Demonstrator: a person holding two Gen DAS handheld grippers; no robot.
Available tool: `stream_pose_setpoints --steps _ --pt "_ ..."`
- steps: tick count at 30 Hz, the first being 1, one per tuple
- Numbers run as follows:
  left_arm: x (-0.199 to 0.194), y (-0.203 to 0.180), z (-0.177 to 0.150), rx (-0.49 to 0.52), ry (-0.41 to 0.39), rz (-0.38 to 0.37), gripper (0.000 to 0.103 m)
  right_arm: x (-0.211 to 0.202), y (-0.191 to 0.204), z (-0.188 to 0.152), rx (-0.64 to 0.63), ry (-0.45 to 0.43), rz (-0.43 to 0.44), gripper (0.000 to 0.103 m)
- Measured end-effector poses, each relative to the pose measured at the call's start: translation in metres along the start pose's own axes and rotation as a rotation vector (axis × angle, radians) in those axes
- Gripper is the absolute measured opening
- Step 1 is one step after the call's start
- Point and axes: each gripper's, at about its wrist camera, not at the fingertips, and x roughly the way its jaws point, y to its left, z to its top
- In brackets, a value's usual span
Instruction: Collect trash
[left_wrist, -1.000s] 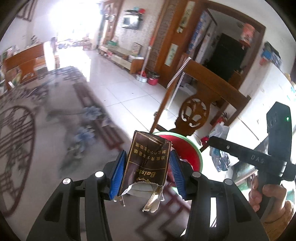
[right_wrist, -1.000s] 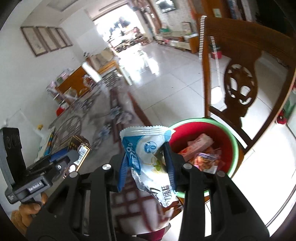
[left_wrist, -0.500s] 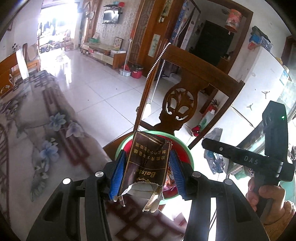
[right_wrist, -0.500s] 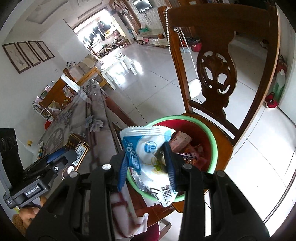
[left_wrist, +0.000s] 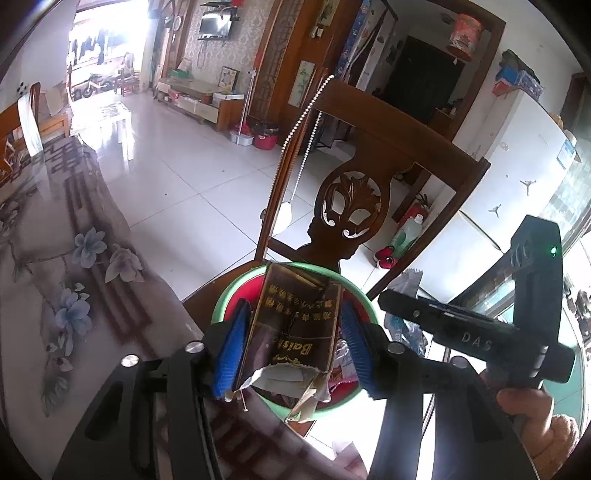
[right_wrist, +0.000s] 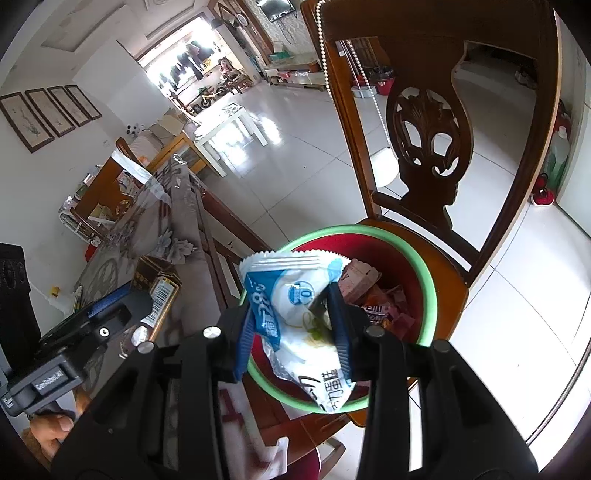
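A red basin with a green rim (left_wrist: 221, 306) stands on a wooden chair seat (right_wrist: 443, 266) and holds several wrappers (right_wrist: 373, 295). My left gripper (left_wrist: 293, 332) hangs over the basin's near side. A crumpled brown cigarette pack (left_wrist: 295, 317) stands upright between its blue pads, which still touch it while the jaws are opening. My right gripper (right_wrist: 291, 332) is shut on a white and blue snack wrapper (right_wrist: 295, 299), above the basin rim (right_wrist: 424, 280) on its near left side. Each gripper shows at the edge of the other's view, held in a hand (left_wrist: 524, 406).
The carved chair back (left_wrist: 351, 203) rises just behind the basin, with a bead string (left_wrist: 295, 125) hanging on it. A table with a flowered cloth under glass (left_wrist: 74, 277) lies to the left. Beyond are the white tiled floor (left_wrist: 177, 177), a white fridge (left_wrist: 517, 177) and a bottle (left_wrist: 410, 229).
Both grippers have travelled from over the table to above the basin on the chair, each still carrying its piece of trash. The left pads have parted slightly.
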Motion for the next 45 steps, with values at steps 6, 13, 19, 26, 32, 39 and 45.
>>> stream_pose_setpoints --steps 6,13,19,26,32,39,45 --pt "-0.002 0.007 0.001 -0.04 -0.032 -0.012 0.081 0.007 -0.001 0.004 -0.001 -0.031 -0.01 0.059" --pt "-0.037 0.018 -0.004 -0.08 -0.093 0.092 0.089 0.003 0.005 0.012 0.032 -0.088 -0.022 0.074" --pt "-0.112 0.022 -0.015 -0.093 -0.245 0.172 0.096 -0.039 0.063 0.005 -0.071 -0.179 -0.025 0.094" --pt "-0.226 0.013 -0.034 -0.101 -0.499 0.321 0.095 -0.065 0.142 -0.015 -0.168 -0.225 0.082 0.098" --pt "-0.284 0.017 -0.049 -0.165 -0.584 0.455 0.095 -0.064 0.2 -0.058 -0.254 -0.285 0.144 0.098" --pt "-0.304 0.024 -0.063 -0.136 -0.54 0.59 0.095 -0.077 0.216 -0.077 -0.259 -0.421 0.107 0.098" --pt "-0.315 0.028 -0.068 -0.143 -0.539 0.578 0.095 -0.079 0.208 -0.076 -0.215 -0.43 0.096 0.098"
